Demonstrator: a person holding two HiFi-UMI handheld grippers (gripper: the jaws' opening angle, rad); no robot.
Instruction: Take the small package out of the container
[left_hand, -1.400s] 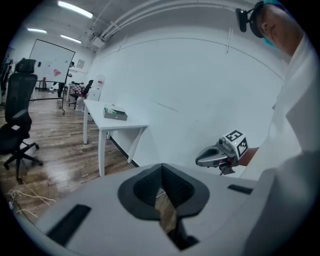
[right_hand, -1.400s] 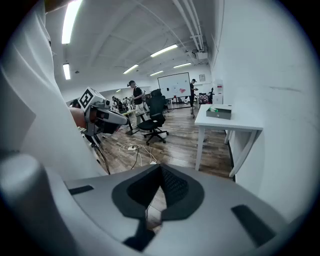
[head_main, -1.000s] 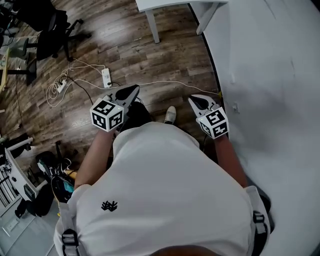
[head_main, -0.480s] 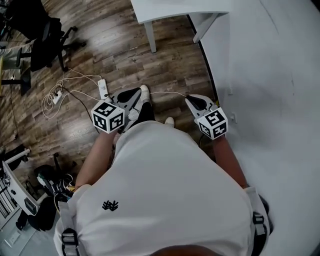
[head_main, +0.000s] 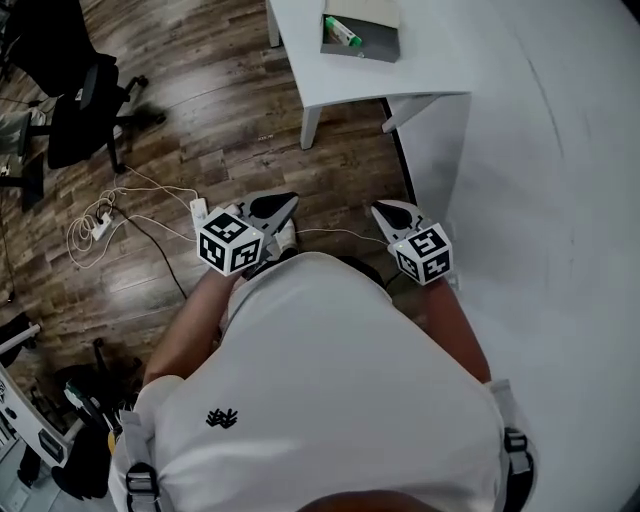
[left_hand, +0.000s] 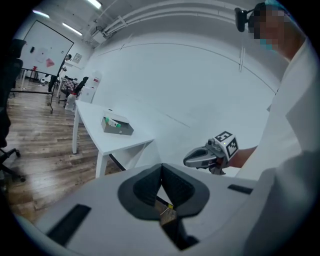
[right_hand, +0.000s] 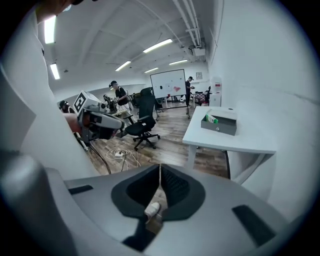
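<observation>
— Nearest first?

— Lower head view filled by a white T-shirt, bare forearms reaching out ahead. On the left hand, the left gripper, marker cube facing up. Jaws clenched tip to tip, nothing between them.

— And the other side?

— Level with it and well apart, the right gripper. Jaws pressed together as well, empty. Both held low over the floor, noses angled down and toward the table.

— Underfoot?

— Dark wood-plank floor. Just beneath the left gripper, a white shoe. Just left of that, a white power strip, with pale cables looping away further left.

— Further out?

— Ahead, a white table on angled legs, set beside the white wall. On its top, a grey open container, well apart from both grippers. Inside, toward its left side, the small package: white with a green end, lying flat. Not yet taken out, touched by neither gripper.

— Beyond that?

— Off to the left in the head view, black office chairs. In the right gripper view, a whiteboard at the far end of the room, people standing about, strip lights along the ceiling.
</observation>
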